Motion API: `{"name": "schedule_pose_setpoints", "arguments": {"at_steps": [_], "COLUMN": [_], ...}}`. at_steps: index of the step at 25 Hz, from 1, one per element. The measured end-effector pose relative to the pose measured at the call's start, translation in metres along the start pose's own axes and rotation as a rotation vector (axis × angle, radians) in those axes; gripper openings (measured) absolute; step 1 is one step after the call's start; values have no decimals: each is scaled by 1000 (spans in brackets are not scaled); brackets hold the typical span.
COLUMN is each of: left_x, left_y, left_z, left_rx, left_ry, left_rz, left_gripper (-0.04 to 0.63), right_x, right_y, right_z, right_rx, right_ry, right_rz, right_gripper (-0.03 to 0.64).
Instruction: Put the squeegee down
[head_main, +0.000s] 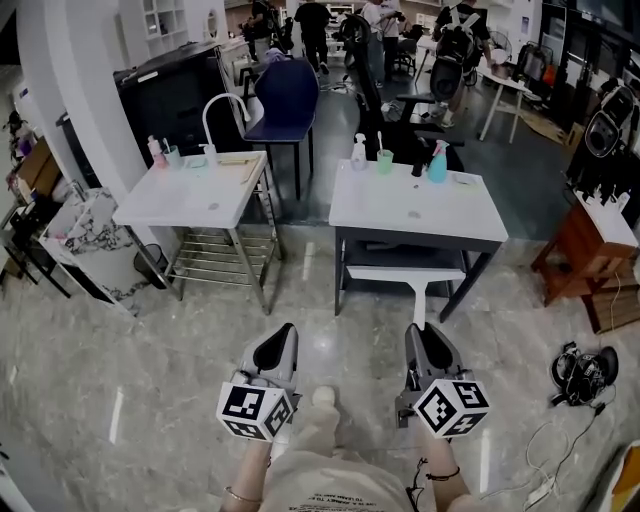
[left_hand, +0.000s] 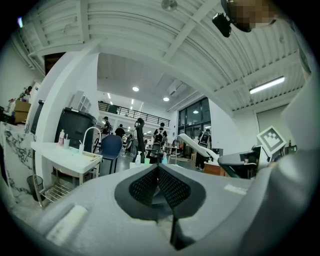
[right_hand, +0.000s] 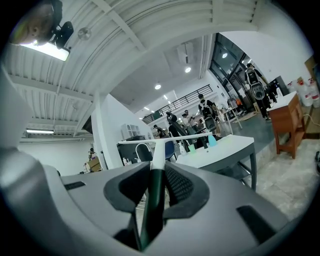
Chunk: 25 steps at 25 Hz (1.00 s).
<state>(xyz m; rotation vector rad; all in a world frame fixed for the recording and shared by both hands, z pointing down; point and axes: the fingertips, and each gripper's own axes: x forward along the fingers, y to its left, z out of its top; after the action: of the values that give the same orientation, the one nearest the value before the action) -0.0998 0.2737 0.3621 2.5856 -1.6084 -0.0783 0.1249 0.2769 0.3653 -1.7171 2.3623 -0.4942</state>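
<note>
Underfoot, the floor (head_main: 150, 360) is glossy, marble-patterned tile. Ahead stand a white sink table (head_main: 190, 205) on a wire frame and a flat white-topped table (head_main: 470, 215) on dark legs that carries a few small bottles (head_main: 437, 165). The squeegee (head_main: 417, 295) is off the ground, pointing level toward that second table, with its crossbar just short of the front edge. It is a slim white T: a straight handle, dark green where it is held, ending in a long narrow blade. It looks light and stiff, probably hard plastic. The smooth handle could twist or slide in a loose hold, and the wide blade would lever on it, so a hold low on the handle, as now, seems sound. The right gripper (head_main: 427, 335) has its mesh-textured pads clamped on the handle. The left gripper (head_main: 282, 335) carries nothing, its pads pressed together.
</note>
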Motion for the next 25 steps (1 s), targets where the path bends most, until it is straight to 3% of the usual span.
{"name": "schedule_pose_setpoints", "arguments": {"at_steps": [17,25], "left_x": [176,237], "left_y": [110,140], "left_z": [-1,-2], "left_rx": [-29,-41], "left_ry": [34,42], "left_rz": [-13,-63], "left_gripper": [23,23], "right_x": [189,244], "right_y": [-43,-59], "right_z": [9,18], "right_rx": [42,44], "right_ry": [25,11], "right_rz": [-43,-102], "right_gripper": [95,95]}}
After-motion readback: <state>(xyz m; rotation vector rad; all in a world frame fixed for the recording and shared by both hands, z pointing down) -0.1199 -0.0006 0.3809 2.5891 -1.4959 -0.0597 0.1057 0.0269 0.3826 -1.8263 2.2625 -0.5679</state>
